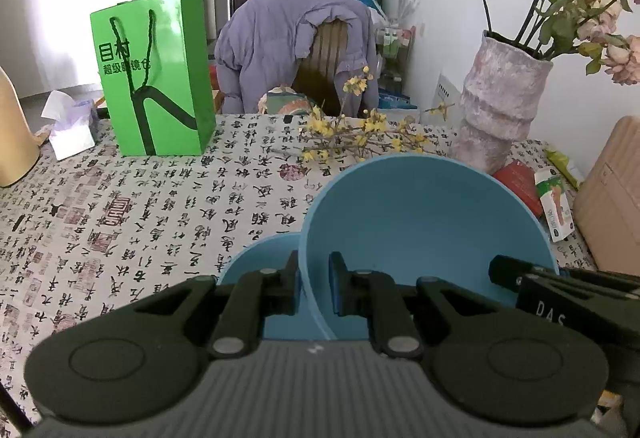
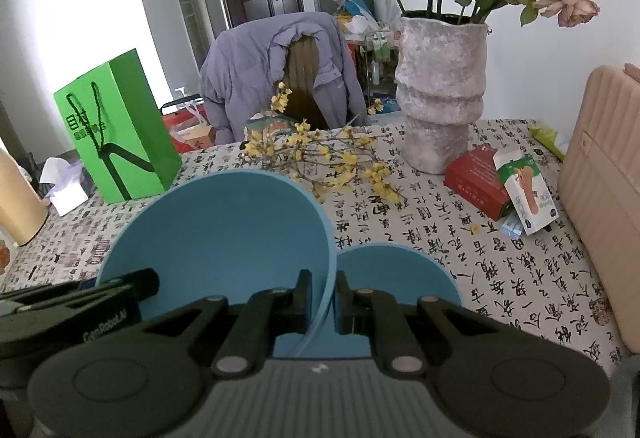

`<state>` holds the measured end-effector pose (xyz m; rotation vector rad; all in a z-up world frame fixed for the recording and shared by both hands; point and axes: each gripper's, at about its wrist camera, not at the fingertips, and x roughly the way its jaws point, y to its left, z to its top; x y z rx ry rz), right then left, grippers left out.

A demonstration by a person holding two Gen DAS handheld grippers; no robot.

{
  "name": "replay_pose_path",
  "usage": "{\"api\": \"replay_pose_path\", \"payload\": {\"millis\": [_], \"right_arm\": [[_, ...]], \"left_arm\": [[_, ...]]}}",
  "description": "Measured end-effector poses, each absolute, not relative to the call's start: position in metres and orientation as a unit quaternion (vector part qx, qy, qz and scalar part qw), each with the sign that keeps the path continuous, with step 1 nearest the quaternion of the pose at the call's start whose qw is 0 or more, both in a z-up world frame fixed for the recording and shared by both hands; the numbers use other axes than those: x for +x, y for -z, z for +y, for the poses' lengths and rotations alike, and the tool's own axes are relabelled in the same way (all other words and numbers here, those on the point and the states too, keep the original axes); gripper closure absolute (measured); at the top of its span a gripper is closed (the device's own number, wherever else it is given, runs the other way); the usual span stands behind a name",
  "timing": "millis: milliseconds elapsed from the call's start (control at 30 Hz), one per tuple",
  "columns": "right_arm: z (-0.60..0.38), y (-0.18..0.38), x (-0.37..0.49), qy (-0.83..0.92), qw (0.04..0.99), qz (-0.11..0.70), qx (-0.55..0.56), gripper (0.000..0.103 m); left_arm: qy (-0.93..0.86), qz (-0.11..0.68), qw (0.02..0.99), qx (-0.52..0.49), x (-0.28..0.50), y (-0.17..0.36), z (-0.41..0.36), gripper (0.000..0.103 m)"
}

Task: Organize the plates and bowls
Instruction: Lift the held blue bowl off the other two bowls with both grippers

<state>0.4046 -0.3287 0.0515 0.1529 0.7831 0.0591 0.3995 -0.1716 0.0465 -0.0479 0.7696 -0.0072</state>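
Your left gripper (image 1: pixel 314 288) and right gripper (image 2: pixel 322 298) each pinch the rim of the large blue bowl (image 1: pixel 424 222), held tilted at 12 o'clock. Level it, then lower it centred onto the smaller blue bowl (image 2: pixel 400 270) beneath, releasing both jaws together.

"目村" is printed on the green bag (image 1: pixel 154 74), "GenRobot.AI" is read on the left claw (image 2: pixel 120 288), and calligraphy characters cover the surface (image 1: pixel 160 222) beneath the bag.
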Motion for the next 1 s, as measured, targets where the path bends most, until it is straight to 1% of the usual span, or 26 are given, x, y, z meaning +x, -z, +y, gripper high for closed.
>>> {"api": "replay_pose_path", "payload": {"millis": [1000], "right_arm": [[-0.303, -0.074, 0.372, -0.04, 0.931, 0.357, 0.068, 0.093]], "left_arm": [[-0.003, 0.347, 0.937, -0.031, 0.361, -0.068, -0.147, 0.089]]}}
